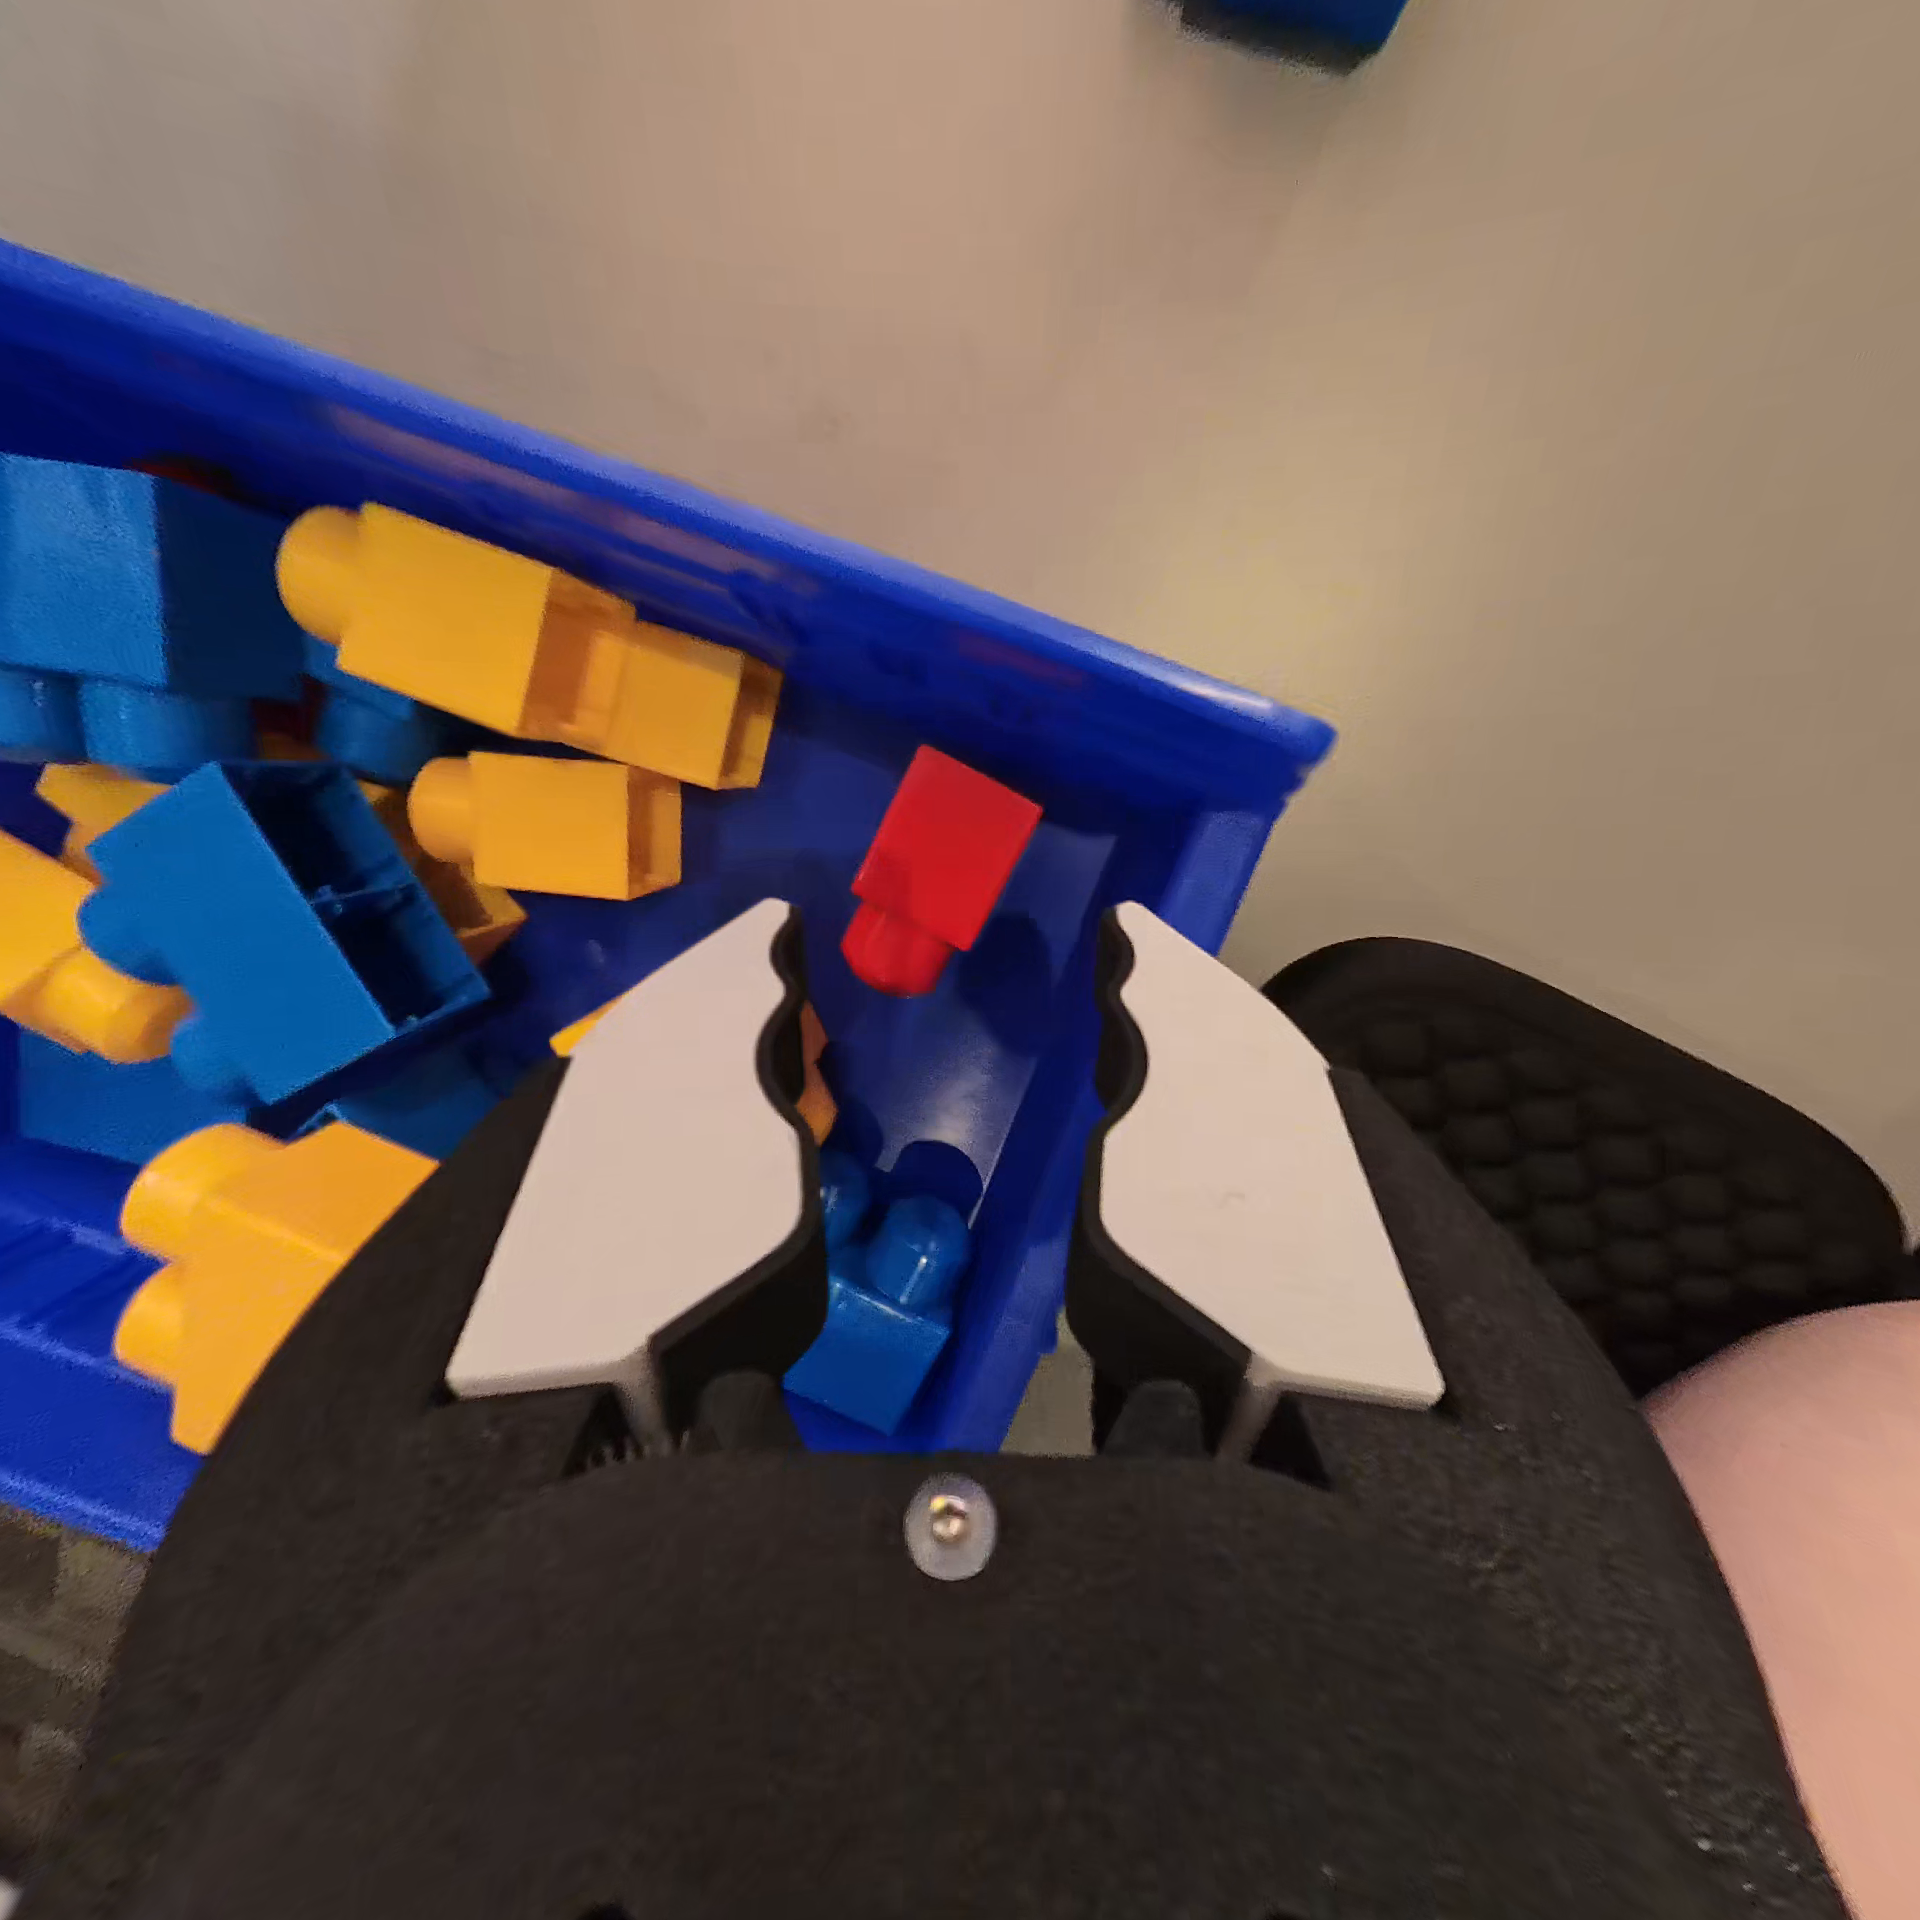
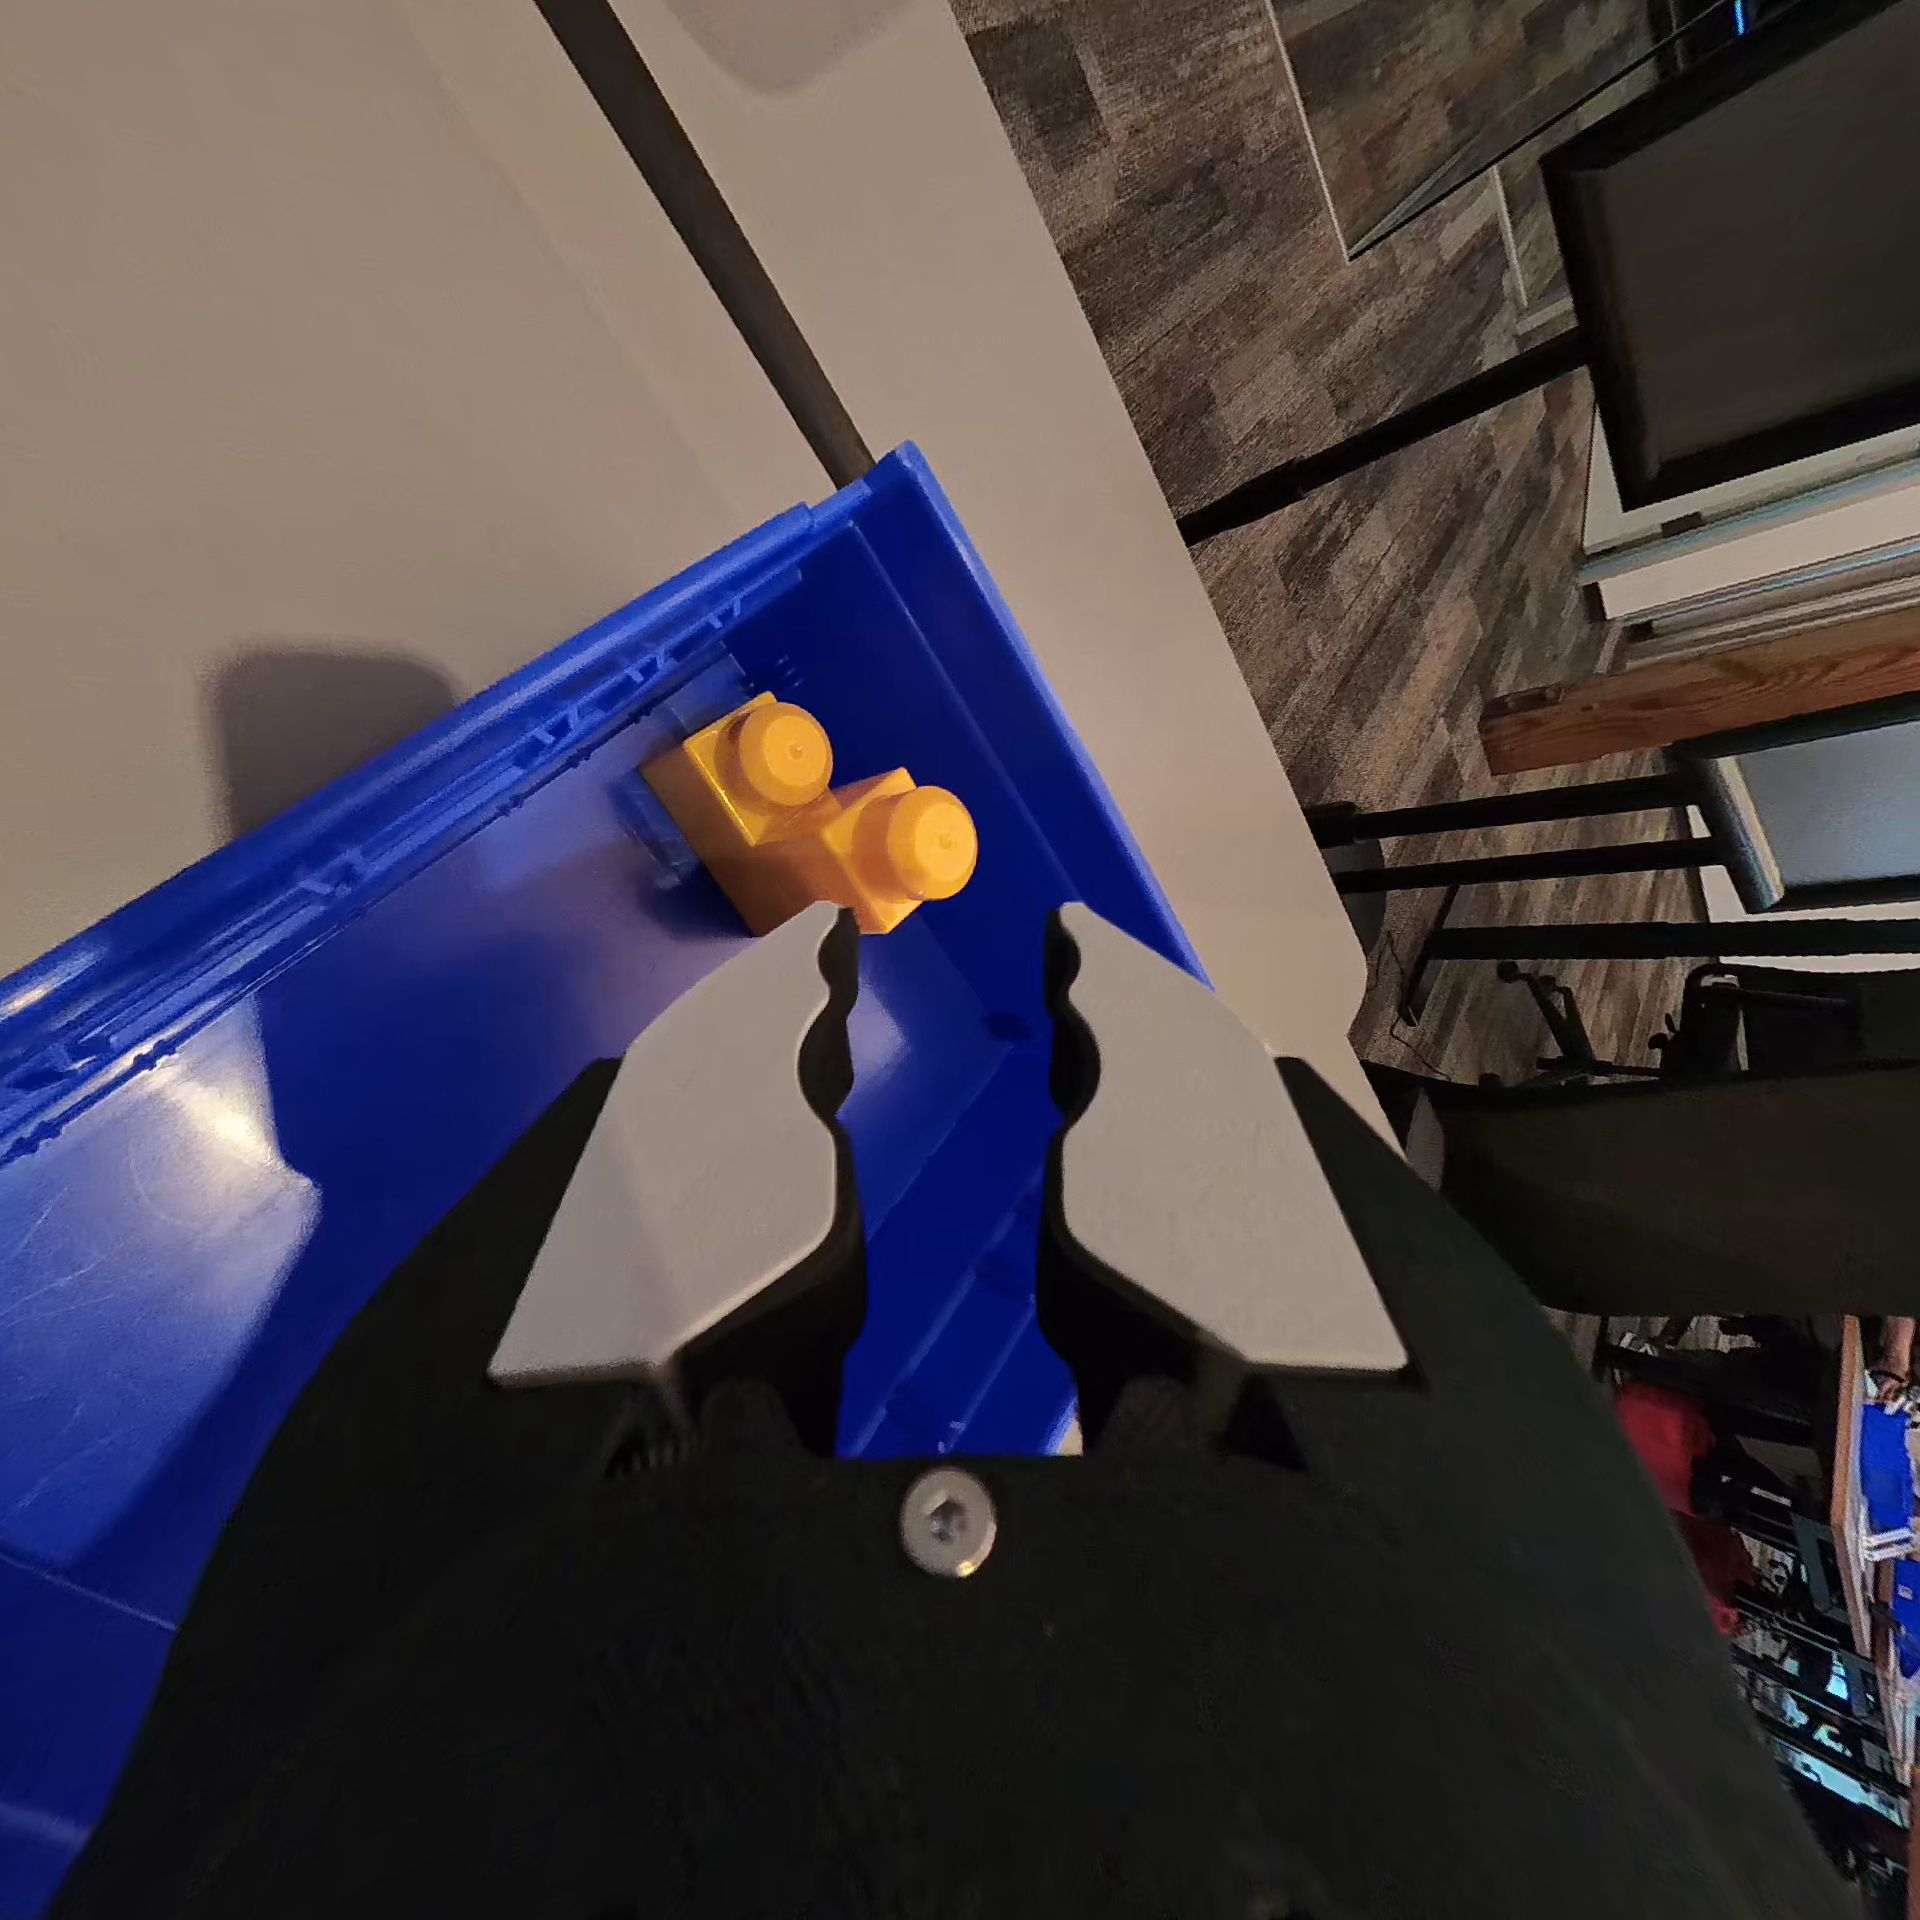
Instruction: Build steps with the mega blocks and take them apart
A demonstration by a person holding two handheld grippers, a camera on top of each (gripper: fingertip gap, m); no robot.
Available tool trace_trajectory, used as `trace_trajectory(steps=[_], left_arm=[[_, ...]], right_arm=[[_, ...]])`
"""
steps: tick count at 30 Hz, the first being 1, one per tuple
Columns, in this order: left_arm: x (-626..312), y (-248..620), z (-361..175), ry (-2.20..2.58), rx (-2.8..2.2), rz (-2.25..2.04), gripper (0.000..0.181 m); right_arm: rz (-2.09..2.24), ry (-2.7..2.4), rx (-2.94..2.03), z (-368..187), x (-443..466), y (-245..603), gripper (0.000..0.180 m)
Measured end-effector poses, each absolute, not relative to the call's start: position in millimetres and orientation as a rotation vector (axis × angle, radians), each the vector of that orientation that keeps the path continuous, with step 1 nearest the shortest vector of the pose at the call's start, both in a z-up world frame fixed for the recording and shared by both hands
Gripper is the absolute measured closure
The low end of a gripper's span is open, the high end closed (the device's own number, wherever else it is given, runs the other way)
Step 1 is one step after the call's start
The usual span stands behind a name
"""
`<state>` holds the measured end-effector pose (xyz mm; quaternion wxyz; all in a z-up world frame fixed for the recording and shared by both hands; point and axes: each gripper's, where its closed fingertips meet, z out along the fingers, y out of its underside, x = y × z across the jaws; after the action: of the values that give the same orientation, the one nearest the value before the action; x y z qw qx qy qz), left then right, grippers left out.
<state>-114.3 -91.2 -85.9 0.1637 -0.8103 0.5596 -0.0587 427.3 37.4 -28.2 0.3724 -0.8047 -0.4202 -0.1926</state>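
The left gripper (image 1: 951, 940) hangs over the near corner of a blue bin (image 1: 1039, 665), its jaws spread wide with nothing between them. Just past the fingertips a red block (image 1: 940, 868) leans against the bin's corner wall, its stud pointing back toward the gripper. Between the fingers, lower in the bin, lies a blue block (image 1: 883, 1320) with its studs up. Further into the bin from the red block sits a heap of mega blocks: two yellow blocks (image 1: 520, 634) joined end to end along the far wall, a single yellow one (image 1: 551, 821) just below them, a hollow blue brick (image 1: 281, 935) lying on its side, and another yellow piece (image 1: 239, 1257) by the near wall, partly hidden by the left finger. The bin stands on a pale table (image 1: 1039, 260). Beside the bin's corner, a black mesh chair seat (image 1: 1610, 1143) shows beyond the table edge.

The right gripper (image 2: 945, 920) is also spread and holds nothing. It points into a second blue bin (image 2: 416, 987), which looks tilted in this view. Just beyond its left fingertip, a yellow two-stud block (image 2: 821, 821) rests in the bin's far corner against the wall, studs facing the camera. I cannot tell whether the fingertip touches it. Past the bin lie the table (image 2: 312, 312) and a patterned floor (image 2: 1247, 312).
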Motion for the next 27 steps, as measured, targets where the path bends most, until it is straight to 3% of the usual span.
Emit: trace_trajectory(steps=[18,22,27], left_arm=[[-115,-86,-144,1.801,-2.429,-0.085,0.137],[-122,-86,-127,1.75,-2.417,-0.029,0.139],[-131,-79,-53,1.563,-2.177,0.21,0.14]], right_arm=[[-0.427,-1.074,-2.082,-30,430,33,0.144],[-0.423,-1.068,-2.09,-31,433,32,0.144],[-0.42,-1.057,-2.098,-32,436,32,0.144]])
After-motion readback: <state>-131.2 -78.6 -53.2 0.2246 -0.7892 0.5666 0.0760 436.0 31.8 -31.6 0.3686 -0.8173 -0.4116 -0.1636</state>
